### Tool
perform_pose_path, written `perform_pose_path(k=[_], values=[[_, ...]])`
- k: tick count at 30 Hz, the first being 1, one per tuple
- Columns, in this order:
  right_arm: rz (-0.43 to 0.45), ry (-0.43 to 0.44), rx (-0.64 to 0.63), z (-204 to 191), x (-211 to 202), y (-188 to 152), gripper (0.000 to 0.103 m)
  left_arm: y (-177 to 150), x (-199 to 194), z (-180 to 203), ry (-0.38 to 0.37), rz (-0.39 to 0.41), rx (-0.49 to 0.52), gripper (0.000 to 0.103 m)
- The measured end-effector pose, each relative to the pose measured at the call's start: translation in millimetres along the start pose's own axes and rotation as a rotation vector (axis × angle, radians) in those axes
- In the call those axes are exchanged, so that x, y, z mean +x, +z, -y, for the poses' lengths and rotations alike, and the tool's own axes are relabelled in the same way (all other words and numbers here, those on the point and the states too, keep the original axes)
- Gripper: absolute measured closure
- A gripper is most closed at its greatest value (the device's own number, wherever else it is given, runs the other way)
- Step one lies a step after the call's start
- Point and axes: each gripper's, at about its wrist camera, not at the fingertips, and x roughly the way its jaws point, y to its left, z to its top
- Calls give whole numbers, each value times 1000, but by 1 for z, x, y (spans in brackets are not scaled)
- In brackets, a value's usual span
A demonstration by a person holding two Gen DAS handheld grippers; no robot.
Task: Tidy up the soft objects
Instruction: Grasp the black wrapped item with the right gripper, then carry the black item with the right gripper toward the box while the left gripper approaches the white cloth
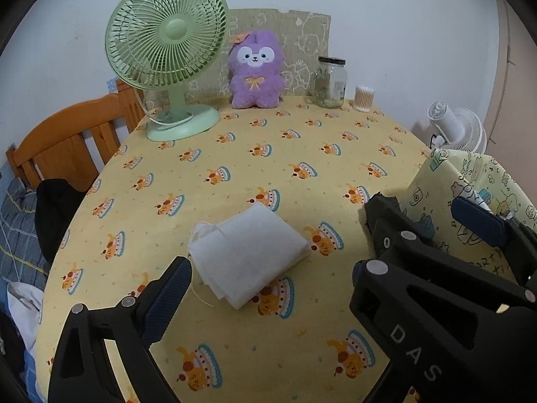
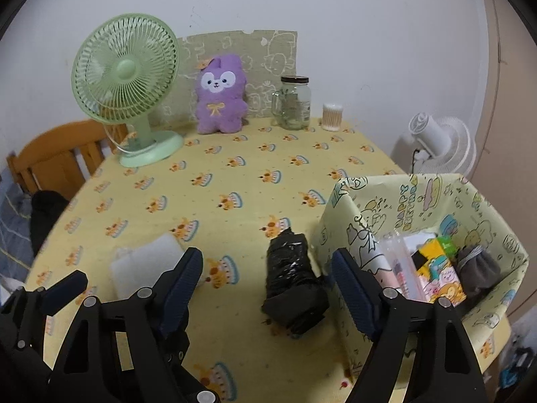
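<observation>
A stack of folded white cloth bags (image 1: pixel 248 252) lies on the yellow tablecloth (image 1: pixel 235 174), and it shows blurred in the right wrist view (image 2: pixel 147 262). My left gripper (image 1: pixel 268 268) hangs open just short of it, its left finger (image 1: pixel 167 295) beside the stack. A black plastic-wrapped bundle (image 2: pixel 292 278) lies between the fingers of my right gripper (image 2: pixel 268 262), which is open with its pads clear of the bundle. The right finger (image 2: pixel 352 292) stands against the wall of a yellow cartoon-print box (image 2: pixel 419 194) holding packets and a grey pouch (image 2: pixel 476 268). A purple plush (image 1: pixel 255 70) sits at the back.
A green desk fan (image 1: pixel 167 33) stands back left, with a glass jar (image 1: pixel 329 84) and a tub of cotton swabs (image 1: pixel 364 99) back right. A white fan (image 1: pixel 453 127) is off the table's right side. A wooden frame (image 1: pixel 67 141) and dark clothing (image 1: pixel 57 208) are on the left.
</observation>
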Motion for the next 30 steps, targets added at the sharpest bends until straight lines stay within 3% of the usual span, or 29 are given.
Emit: perform_pose_path(k=[7,11,25,30], values=[[17,-10,-20,-9,3,3,28,3,7,-12,3,-17,-24,5],[-18,43,21,-16,10,6,31,6,4,-20,17,-4,-27,5],[-89,-68,106,-9,40,-7,31,5,36,-10,28,-49,53,5],[-123,-95,95,-10,55,-12,32,2,53,-8,46,-100,67,5]])
